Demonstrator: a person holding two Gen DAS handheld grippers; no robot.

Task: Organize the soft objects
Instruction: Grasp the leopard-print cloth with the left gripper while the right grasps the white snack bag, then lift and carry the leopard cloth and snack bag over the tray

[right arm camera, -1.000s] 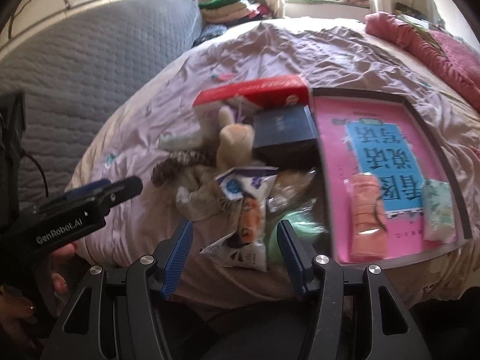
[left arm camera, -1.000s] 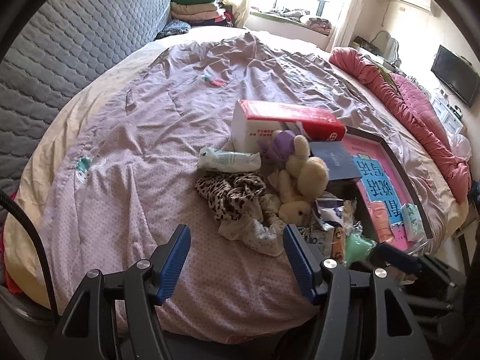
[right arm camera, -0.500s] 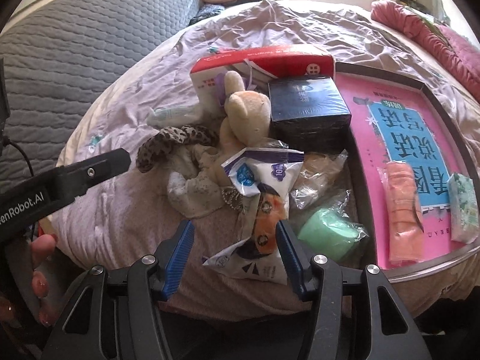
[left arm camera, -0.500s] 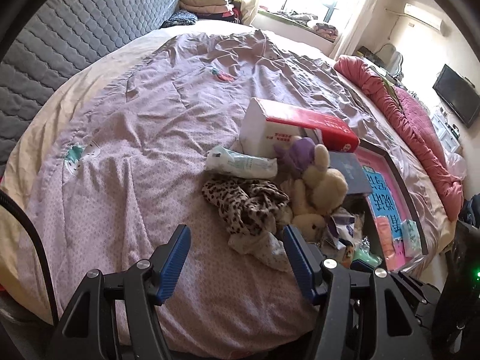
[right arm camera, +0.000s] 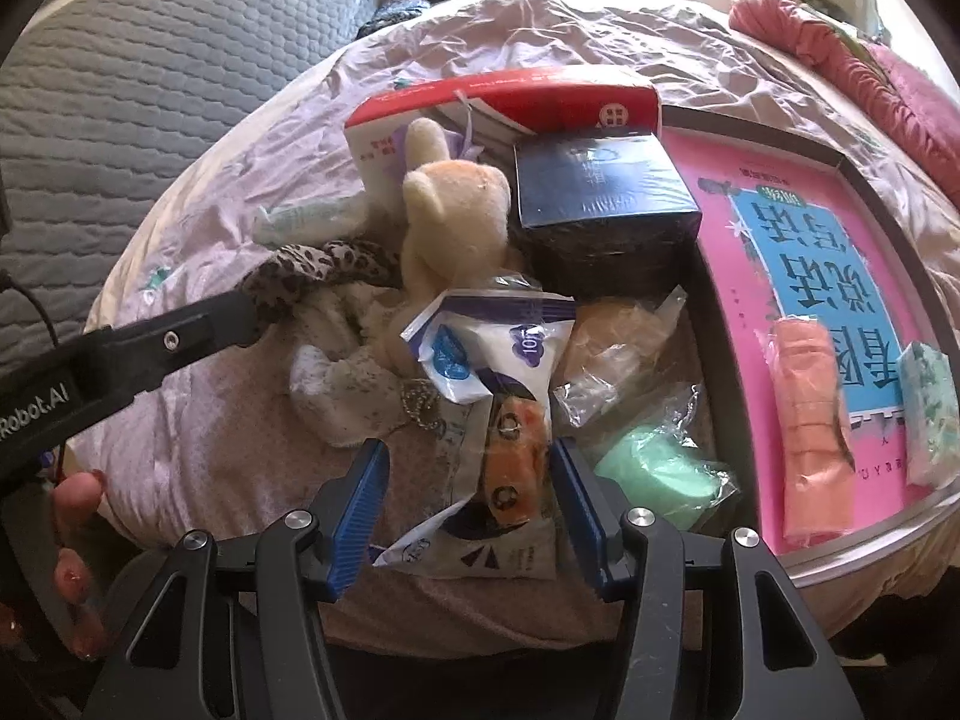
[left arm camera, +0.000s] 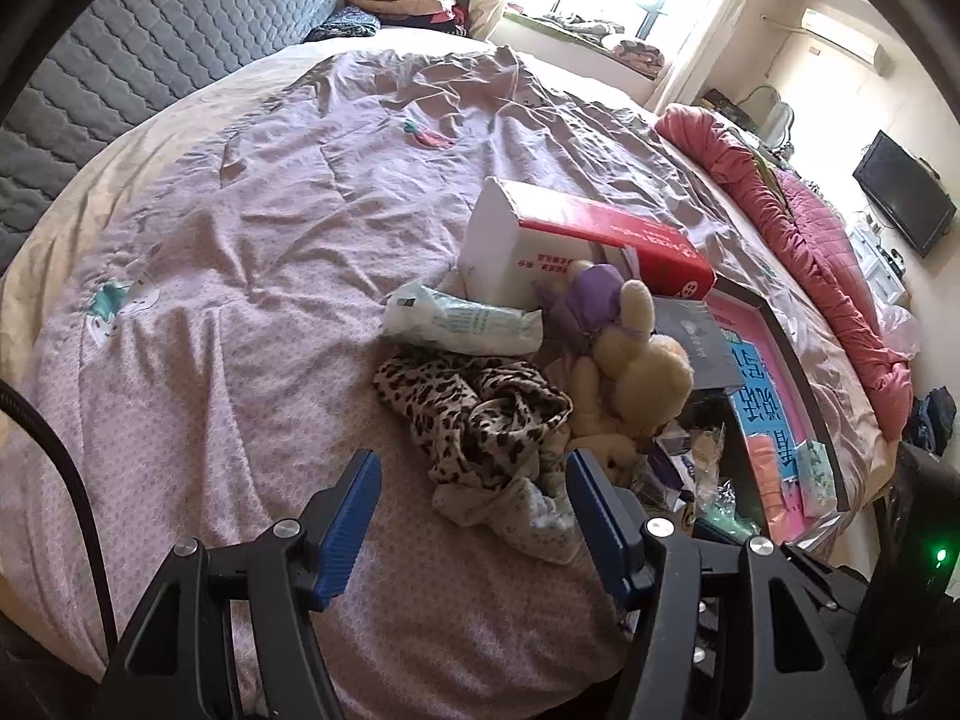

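A pile of soft things lies on the bed: a leopard-print cloth (left arm camera: 480,414), a pale sock-like cloth (left arm camera: 528,516), a cream plush rabbit (left arm camera: 636,372) (right arm camera: 456,222), and a white plastic packet (left arm camera: 462,318). My left gripper (left arm camera: 471,516) is open, just short of the leopard cloth and pale cloth. My right gripper (right arm camera: 468,498) is open, its fingers either side of a printed plastic bag (right arm camera: 498,438). A green pad in clear wrap (right arm camera: 660,468) lies beside it. The left gripper's finger shows in the right wrist view (right arm camera: 150,348).
A red and white box (left arm camera: 576,246) and a dark blue box (right arm camera: 600,192) stand behind the pile. A dark-rimmed tray (right arm camera: 864,180) with a pink book holds an orange pack (right arm camera: 810,414) and a small tissue pack (right arm camera: 930,408). A pink quilt (left arm camera: 810,228) lies at the right.
Both grippers have moved forward toward the pile, which now looks larger. The right gripper's fingers now flank the printed bag. Both stay open.
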